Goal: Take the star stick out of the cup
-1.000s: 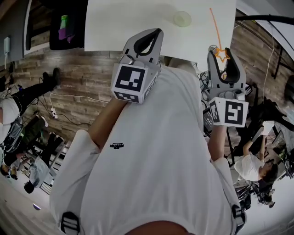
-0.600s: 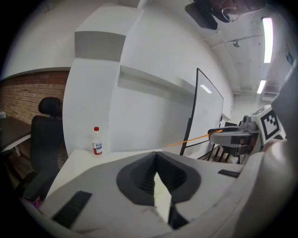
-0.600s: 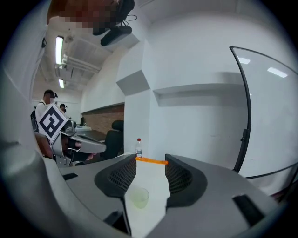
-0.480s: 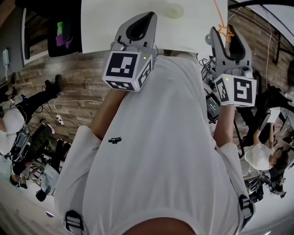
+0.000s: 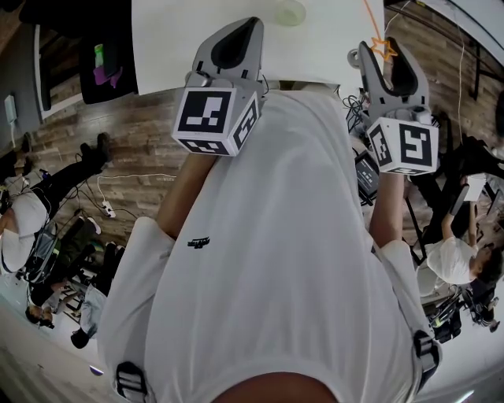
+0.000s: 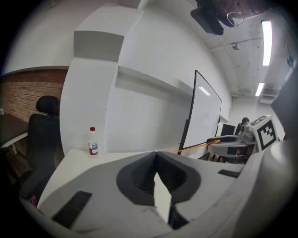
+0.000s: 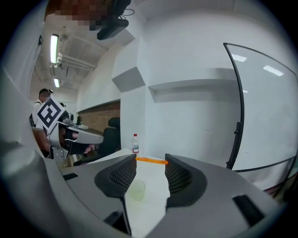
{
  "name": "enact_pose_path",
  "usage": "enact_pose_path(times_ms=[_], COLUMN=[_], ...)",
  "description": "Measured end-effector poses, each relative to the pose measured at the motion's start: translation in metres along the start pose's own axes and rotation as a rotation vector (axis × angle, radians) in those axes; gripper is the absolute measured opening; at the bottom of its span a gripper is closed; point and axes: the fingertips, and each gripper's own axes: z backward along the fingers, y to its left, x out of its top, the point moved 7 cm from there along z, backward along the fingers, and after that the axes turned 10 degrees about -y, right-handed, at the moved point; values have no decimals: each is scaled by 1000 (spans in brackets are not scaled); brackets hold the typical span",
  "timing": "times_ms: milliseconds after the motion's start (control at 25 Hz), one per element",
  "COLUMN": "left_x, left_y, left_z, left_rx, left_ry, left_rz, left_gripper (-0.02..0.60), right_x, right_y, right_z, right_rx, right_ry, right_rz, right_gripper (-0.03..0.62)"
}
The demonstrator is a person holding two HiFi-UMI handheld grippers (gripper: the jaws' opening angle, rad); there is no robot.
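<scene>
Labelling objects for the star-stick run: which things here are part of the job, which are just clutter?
Job: orange star-tipped stick, clamped in the right hand-held gripper; pale translucent plastic cup on the white table.
Lying about: clear plastic bottle with red cap; black office chair.

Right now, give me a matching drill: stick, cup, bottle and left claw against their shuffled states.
1 stick
2 cup
3 bottle
4 left claw

A shut, nothing in it
B red cap
C gripped in right claw
D stands empty on table

Pairs: 1-C, 2-D, 3-B, 4-A
</scene>
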Motion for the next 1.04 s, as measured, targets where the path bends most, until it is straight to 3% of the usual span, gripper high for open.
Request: enact_pose_path(times_ms=[1040], left_x=[-8], left_y=[-9], left_z=[-5], left_rx=[-27], left_ry=[24], left_rz=[5], left_gripper=[8], right_x=[-2], right_y=[-2], right_z=[-2], right_rx=[10], right_ry=[11], right_rz=[3], right_gripper=[195])
